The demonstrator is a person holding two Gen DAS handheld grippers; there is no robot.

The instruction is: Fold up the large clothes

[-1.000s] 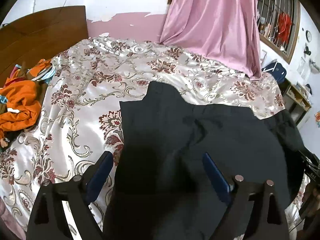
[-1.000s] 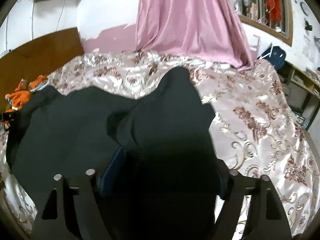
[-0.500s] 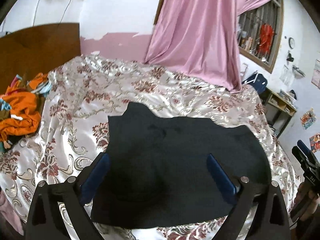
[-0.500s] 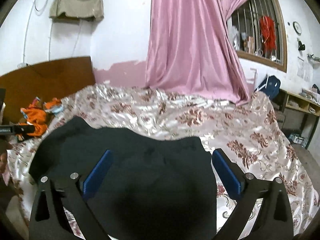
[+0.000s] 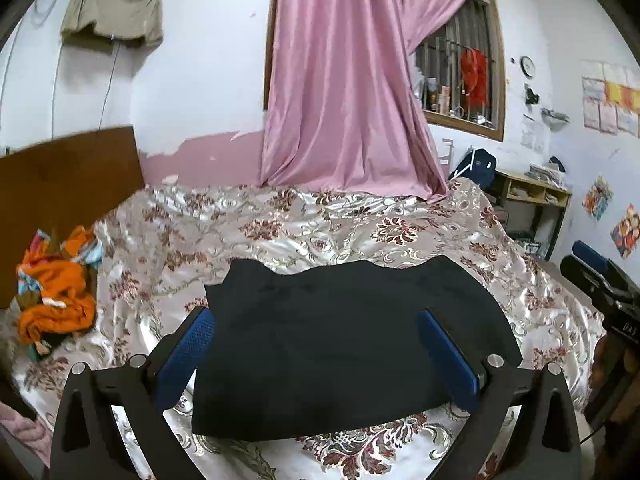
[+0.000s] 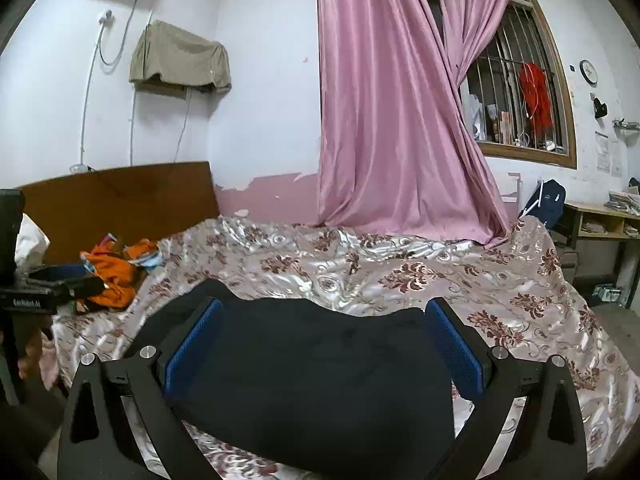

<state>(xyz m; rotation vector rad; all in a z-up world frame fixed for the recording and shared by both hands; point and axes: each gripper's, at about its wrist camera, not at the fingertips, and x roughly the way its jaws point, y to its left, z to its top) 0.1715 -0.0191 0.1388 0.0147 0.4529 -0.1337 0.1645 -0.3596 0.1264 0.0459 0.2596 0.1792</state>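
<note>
Item one, the black garment [image 5: 344, 344]: it lies folded into a broad flat slab on the floral satin bedspread [image 5: 360, 220], close to the bed's near edge, with a wavy far edge and a raised corner at its far left. Item two, your left gripper [image 5: 320, 348]: its blue-padded fingers [image 5: 188, 344] are spread to their widest and the jaws are opening at this moment; the garment shows between them in the left wrist view but lies below on the bedspread, and neither pad presses on it, so nothing is gripped. Item three, your right gripper [image 6: 322, 344]: its jaws stand wide apart, blue pads [image 6: 454, 348] on either side of the same garment [image 6: 320, 380] as seen in the right wrist view, again clear of the cloth and holding nothing. Both grippers point out over the garment toward the far side of the bed. Item four, a heap of orange clothing [image 5: 56, 300]: it sits at the bed's left edge beside the wooden headboard [image 5: 68, 176], well apart from the black garment. Item five, a pink curtain [image 5: 344, 80]: it hangs against the far wall with its hem resting on the bed's far edge. Item six, a barred window [image 6: 516, 92] to the curtain's right, and a low wooden shelf unit [image 5: 532, 196] off the bed's far right corner.
</note>
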